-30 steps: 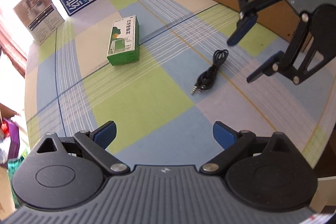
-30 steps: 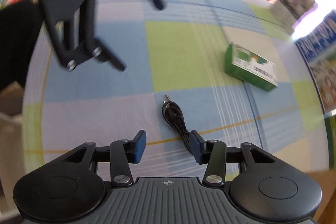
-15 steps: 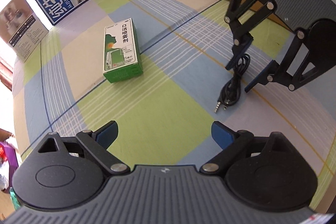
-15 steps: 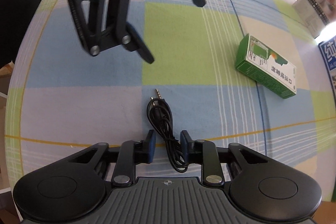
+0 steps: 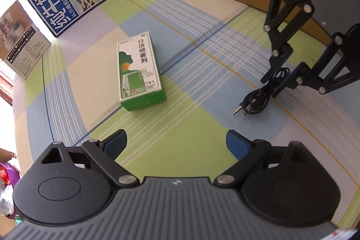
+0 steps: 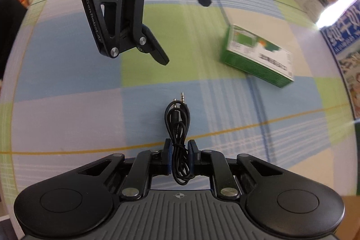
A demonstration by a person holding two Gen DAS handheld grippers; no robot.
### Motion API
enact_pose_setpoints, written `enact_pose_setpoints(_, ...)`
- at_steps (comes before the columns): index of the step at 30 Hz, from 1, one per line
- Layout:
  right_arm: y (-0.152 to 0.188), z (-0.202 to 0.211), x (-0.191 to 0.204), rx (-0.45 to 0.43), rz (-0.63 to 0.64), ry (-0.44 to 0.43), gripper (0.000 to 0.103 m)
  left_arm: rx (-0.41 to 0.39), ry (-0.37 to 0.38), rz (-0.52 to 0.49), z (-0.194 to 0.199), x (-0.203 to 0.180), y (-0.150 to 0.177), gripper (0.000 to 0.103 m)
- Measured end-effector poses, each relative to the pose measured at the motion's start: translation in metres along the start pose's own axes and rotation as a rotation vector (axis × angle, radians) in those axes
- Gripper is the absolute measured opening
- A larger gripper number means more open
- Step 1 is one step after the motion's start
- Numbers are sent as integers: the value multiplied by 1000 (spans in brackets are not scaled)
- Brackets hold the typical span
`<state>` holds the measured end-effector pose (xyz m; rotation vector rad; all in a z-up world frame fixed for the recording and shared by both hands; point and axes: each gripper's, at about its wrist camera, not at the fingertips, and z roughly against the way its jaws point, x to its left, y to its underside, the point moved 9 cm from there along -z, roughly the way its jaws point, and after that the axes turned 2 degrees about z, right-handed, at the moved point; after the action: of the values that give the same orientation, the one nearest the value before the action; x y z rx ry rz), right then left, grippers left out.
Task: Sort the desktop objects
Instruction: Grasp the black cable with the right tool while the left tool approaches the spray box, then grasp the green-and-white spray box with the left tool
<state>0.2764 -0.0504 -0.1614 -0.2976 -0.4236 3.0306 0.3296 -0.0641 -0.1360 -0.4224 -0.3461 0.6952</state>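
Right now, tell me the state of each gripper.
Left gripper: open, nothing between its jaws.
Right gripper: jaws have just been closing, now shut on the black cable.

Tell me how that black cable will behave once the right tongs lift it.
The cable is thin and loosely coiled, so it will probably droop and dangle. The right tongs have just been closing on its looped end; the plugs likely swing free. It looks light.

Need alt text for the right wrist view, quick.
The right gripper has just been closing, its pads now either side of a coiled black audio cable on a checked tablecloth. Beyond, the open left gripper hovers beside a green box.
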Motion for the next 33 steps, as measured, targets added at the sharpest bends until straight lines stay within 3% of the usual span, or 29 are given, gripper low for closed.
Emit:
enact_pose_setpoints(8,4,7,-20,9,-62,41,11,-13,-14,45,-22,23,-29,91)
enact_pose_setpoints(12,8,10,-22,0,-90,40,11,-6,-20,81,-37,35,-44,71)
enact_pose_setpoints(16,10,8,-23,4,-120,42,11,8,-23,106,-52,43,-50,68)
enact_pose_setpoints(18,11,8,-24,7,-150,48,11,26,-28,114,-58,45,-49,55)
enact_pose_setpoints(20,11,10,-25,10,-193,49,11,28,-39,121,-57,43,-46,53)
enact_pose_setpoints(26,14,26,-17,4,-337,50,11,30,-35,137,-33,14,-25,53)
enact_pose_setpoints(33,25,61,46,-25,-441,-1,11,26,21,112,13,-56,16,52)
